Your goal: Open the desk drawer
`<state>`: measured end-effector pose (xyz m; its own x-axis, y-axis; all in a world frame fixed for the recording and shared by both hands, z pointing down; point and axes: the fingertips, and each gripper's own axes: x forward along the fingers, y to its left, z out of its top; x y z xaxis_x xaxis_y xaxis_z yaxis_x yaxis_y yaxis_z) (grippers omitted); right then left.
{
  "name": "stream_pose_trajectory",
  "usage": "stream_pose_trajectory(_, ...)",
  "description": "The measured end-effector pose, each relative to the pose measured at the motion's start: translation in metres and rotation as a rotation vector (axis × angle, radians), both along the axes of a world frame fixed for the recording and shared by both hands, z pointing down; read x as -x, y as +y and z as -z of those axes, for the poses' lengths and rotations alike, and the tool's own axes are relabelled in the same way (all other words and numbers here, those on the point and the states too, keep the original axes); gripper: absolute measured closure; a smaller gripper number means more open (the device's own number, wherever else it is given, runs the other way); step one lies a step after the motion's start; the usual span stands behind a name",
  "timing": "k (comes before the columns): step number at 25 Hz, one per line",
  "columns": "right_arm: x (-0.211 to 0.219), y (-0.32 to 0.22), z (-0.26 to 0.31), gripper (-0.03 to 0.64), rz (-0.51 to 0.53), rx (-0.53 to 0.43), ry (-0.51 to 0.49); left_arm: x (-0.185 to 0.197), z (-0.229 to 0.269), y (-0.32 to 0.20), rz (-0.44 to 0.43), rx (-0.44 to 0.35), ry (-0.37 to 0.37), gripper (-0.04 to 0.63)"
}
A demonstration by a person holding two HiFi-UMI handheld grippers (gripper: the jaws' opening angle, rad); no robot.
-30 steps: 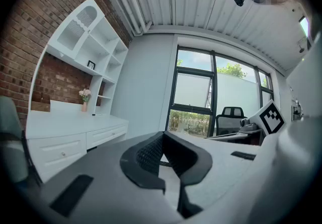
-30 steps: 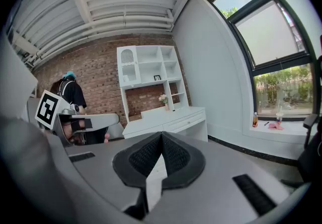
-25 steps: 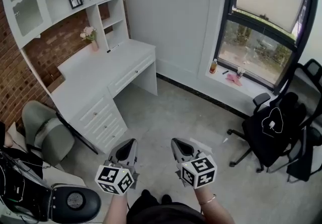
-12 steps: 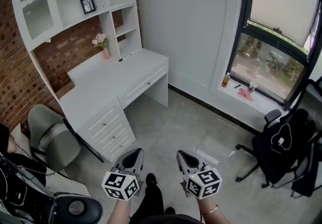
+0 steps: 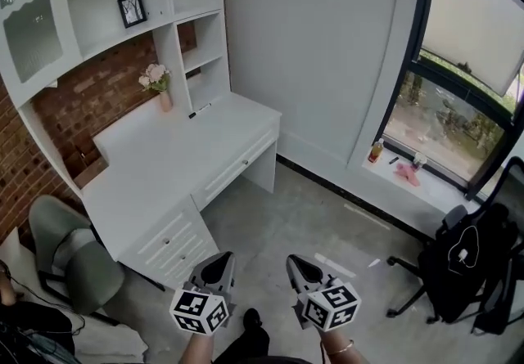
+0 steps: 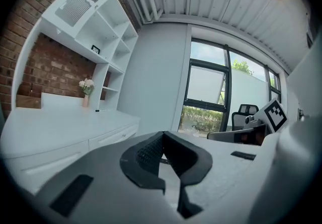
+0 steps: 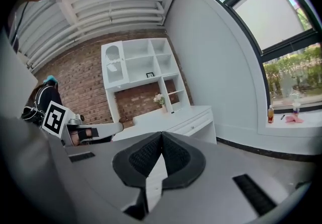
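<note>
A white desk [image 5: 176, 162] with a shelf unit stands against the brick wall at the left. Its long drawer [image 5: 239, 168] sits shut under the desktop, and a stack of small drawers [image 5: 174, 248] is at its near end. My left gripper [image 5: 219, 259] and right gripper [image 5: 295, 261] are side by side low in the head view, over the floor and well short of the desk. Both are shut with nothing between the pads. The drawer [image 6: 113, 136] lies left of the left gripper [image 6: 162, 134]. Beyond the right gripper [image 7: 161, 134] the desk [image 7: 176, 117] shows.
A grey chair [image 5: 70, 260] stands at the desk's near end. A black office chair [image 5: 471, 272] is at the right under the window. A flower vase [image 5: 158, 81] and a pen [image 5: 199, 110] are on the desktop. Bare concrete floor [image 5: 286, 223] lies ahead.
Both grippers and the camera have moved forward toward the desk, which now looks larger and nearer. Both jaws have stayed shut.
</note>
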<state>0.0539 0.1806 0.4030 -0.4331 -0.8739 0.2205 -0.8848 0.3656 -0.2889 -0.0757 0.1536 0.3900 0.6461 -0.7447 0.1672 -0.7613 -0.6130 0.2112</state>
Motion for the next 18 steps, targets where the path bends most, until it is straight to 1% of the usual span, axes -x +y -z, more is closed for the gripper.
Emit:
stream_pose_trajectory(3, 0.013, -0.042, -0.003, 0.612, -0.001, 0.009, -0.006, 0.012, -0.003, -0.043, 0.000, 0.009, -0.002, 0.586)
stream_pose_trajectory(7, 0.027, -0.088, -0.009, 0.612, -0.002, 0.019, 0.012, 0.028, -0.011, -0.092, 0.017, 0.020, 0.011, 0.586)
stream_pose_trajectory(13, 0.035, -0.134, -0.017, 0.612, -0.018, 0.043, 0.024, 0.037, -0.021, -0.139, 0.017, 0.047, 0.025, 0.586)
stream_pose_trajectory(18, 0.035, -0.171, -0.022, 0.612, -0.011, 0.048, 0.038, 0.037, -0.028, -0.171, 0.017, 0.057, 0.018, 0.586)
